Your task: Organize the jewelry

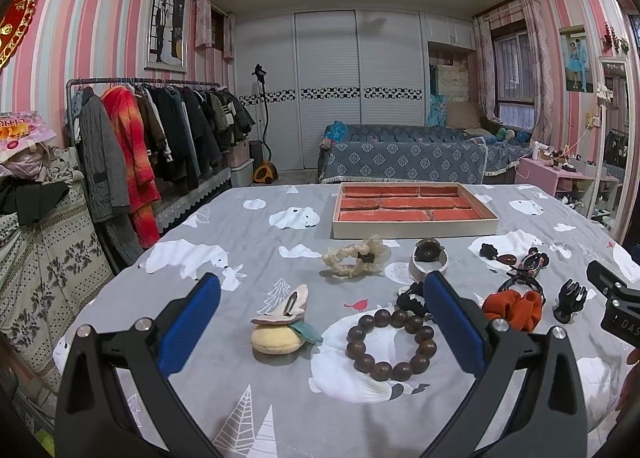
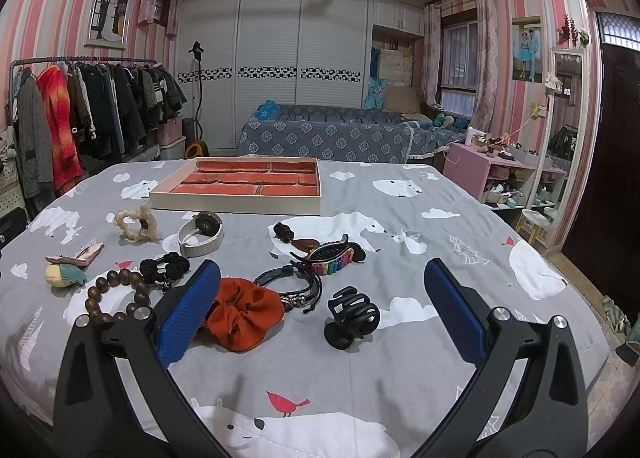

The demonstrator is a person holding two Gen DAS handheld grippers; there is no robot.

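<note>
While both grippers hover with fingers spread wide and empty, the left gripper (image 1: 322, 308) frames a dark wooden bead bracelet (image 1: 391, 343) lying on the grey polar-bear bedsheet (image 1: 280, 398). At ten o'clock from the bracelet sits a yellow plush hair clip (image 1: 280, 328). The right gripper (image 2: 322, 308) frames a black claw clip (image 2: 352, 318), with an orange fabric scrunchie (image 2: 244, 312) at its nine o'clock, touching the left finger. The cream tray with red compartments (image 2: 236, 200) rests at twelve o'clock, well apart.
</note>
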